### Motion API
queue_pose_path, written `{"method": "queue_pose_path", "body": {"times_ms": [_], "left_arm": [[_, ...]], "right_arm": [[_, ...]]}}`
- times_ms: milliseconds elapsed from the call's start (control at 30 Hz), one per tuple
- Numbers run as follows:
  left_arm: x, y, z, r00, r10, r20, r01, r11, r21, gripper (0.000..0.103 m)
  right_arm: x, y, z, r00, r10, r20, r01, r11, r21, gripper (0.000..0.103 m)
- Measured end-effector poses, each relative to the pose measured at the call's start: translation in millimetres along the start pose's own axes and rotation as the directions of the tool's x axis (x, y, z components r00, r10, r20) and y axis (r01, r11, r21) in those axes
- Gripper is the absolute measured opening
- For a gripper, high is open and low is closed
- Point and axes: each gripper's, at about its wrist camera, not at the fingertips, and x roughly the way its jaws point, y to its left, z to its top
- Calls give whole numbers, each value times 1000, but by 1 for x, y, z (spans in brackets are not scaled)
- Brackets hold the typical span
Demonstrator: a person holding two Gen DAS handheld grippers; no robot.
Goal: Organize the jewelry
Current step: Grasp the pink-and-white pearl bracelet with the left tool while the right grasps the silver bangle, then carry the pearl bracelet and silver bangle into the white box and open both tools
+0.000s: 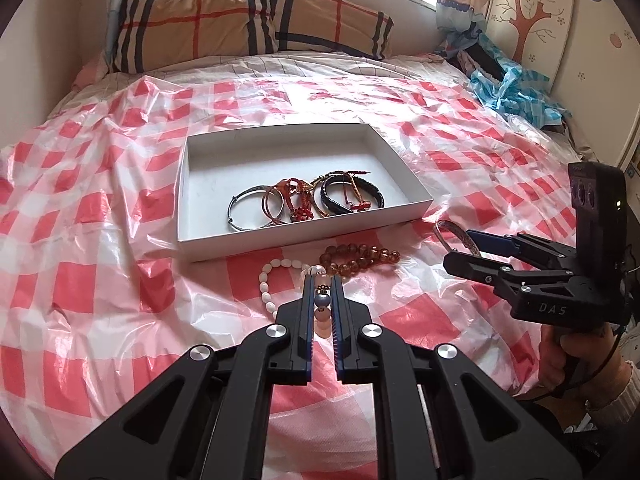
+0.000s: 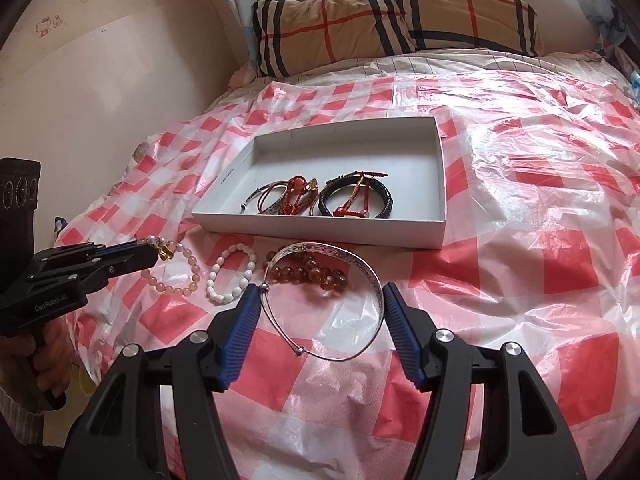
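My left gripper point(image 1: 322, 280) is shut on a pink bead bracelet point(image 1: 322, 314), whose beads and small charm sit between the pads. In the right wrist view that bracelet point(image 2: 188, 288) hangs from the left gripper point(image 2: 146, 250) just over the sheet. My right gripper point(image 2: 320, 288) is shut on a wide silver bangle point(image 2: 376, 280), gripped across its width and lifted. The left wrist view shows the right gripper point(image 1: 460, 246) with the bangle point(image 1: 450, 232). A white bead bracelet point(image 2: 232, 276) and an amber bead bracelet point(image 2: 312, 274) lie before the white box point(image 2: 320, 232), which holds several bracelets.
A red-and-white checked plastic sheet point(image 1: 100, 280) covers the bed. A plaid pillow point(image 1: 240, 24) lies at the far end under the window. Crumpled blue plastic point(image 1: 516, 92) sits at the far right. A wall point(image 2: 100, 100) runs along the bed's left side.
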Motion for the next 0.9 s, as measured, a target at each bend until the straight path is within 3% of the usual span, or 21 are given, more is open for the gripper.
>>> {"method": "queue_pose_path", "body": {"times_ms": [367,900], "left_arm": [[2,-12,5,996,89,29,-91,994,63,7],[14,-15,19,992,109,56,-114,990,80,7]], "right_arm": [[3,9,10,1000,21,18,-21,1000,-12,61],[11,14,23,999,11,53,-8,999,-49,61]]}}
